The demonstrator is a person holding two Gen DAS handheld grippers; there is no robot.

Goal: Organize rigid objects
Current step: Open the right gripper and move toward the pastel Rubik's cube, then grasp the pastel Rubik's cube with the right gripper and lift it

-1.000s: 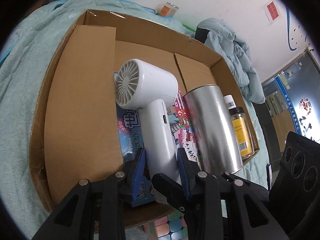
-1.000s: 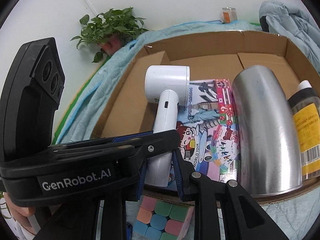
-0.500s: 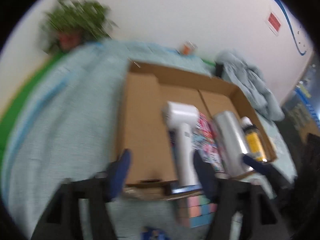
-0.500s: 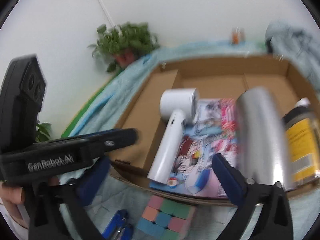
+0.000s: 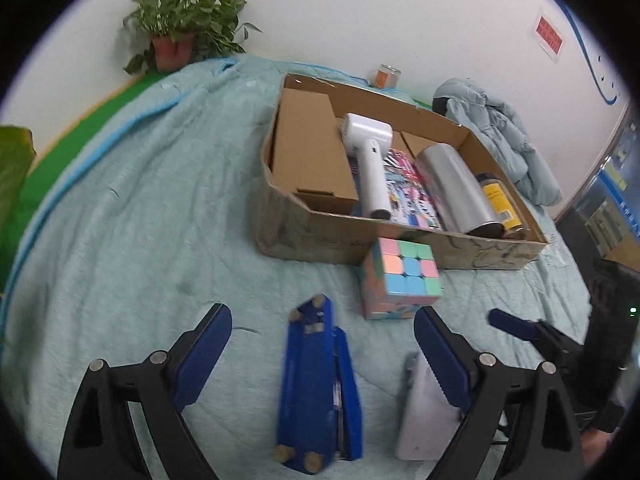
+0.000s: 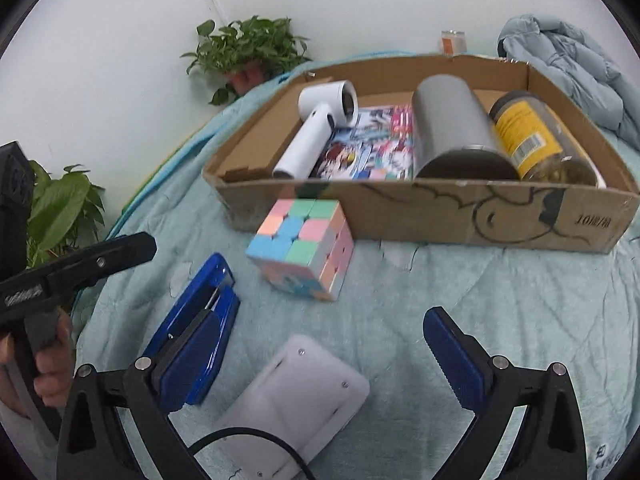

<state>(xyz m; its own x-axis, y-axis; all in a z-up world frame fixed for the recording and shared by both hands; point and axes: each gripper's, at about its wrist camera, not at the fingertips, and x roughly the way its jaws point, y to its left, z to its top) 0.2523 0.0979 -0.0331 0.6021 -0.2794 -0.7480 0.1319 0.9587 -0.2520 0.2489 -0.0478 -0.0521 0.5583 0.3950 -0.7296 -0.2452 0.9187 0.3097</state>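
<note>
A cardboard box [image 5: 400,240] [image 6: 440,216] on the teal blanket holds a white hair dryer [image 5: 370,168] [image 6: 316,136], a colourful book [image 5: 404,188] [image 6: 372,148], a silver cylinder [image 5: 456,188] [image 6: 452,132] and a yellow-labelled jar [image 5: 500,204] [image 6: 532,140]. In front of the box lie a pastel cube [image 5: 400,280] [image 6: 304,248], a blue stapler [image 5: 320,384] [image 6: 196,328] and a white flat device [image 5: 424,412] [image 6: 296,408]. My left gripper [image 5: 322,352] is open above the stapler. My right gripper [image 6: 316,364] is open above the white device.
A potted plant [image 5: 180,28] [image 6: 248,52] stands against the wall behind the box. A light blue jacket [image 5: 500,136] [image 6: 568,76] lies to the right. A small jar [image 5: 386,76] [image 6: 452,42] stands behind the box. A second plant [image 6: 60,212] is at the left.
My left gripper let go of the hair dryer, which now lies in the box. Both grippers opened wide and pulled back from the box over the loose items on the blanket.
</note>
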